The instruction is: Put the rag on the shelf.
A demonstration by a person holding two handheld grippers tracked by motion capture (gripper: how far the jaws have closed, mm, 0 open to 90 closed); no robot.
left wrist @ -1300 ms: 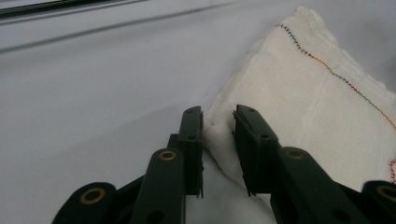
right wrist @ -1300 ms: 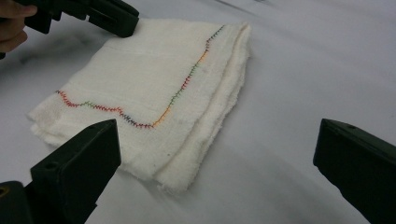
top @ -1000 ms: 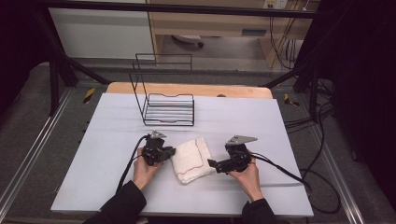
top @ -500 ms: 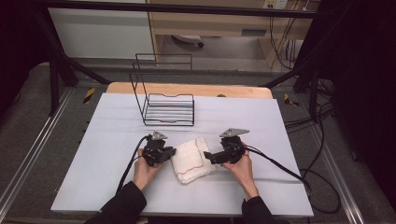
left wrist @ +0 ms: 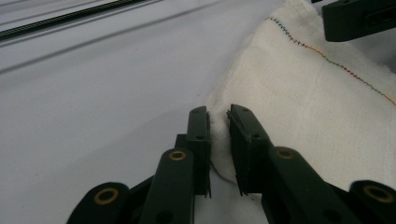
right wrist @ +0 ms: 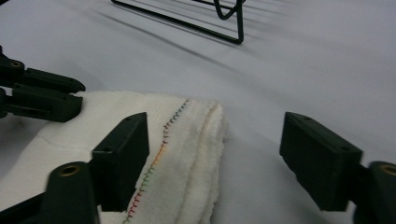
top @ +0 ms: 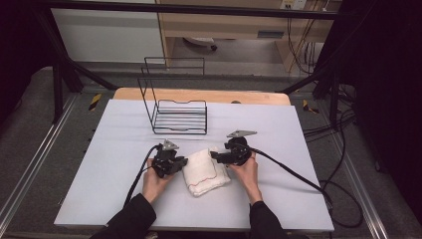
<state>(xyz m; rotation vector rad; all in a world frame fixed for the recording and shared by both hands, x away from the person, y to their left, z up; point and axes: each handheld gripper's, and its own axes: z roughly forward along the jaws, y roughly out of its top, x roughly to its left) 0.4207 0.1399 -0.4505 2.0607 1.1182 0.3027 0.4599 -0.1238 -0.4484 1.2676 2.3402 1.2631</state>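
One folded white towel lies near the front middle of the table, between the two grippers; it is judged soft, light and limp, best taken at a hem or corner. The left gripper is clenched on its near edge; the right gripper straddles the stitched opposite edge, jaws just been closing, pads not yet pressing. One wire rack stands behind.

Bright, even overhead light; soft shadows, dark surroundings, slight blur.
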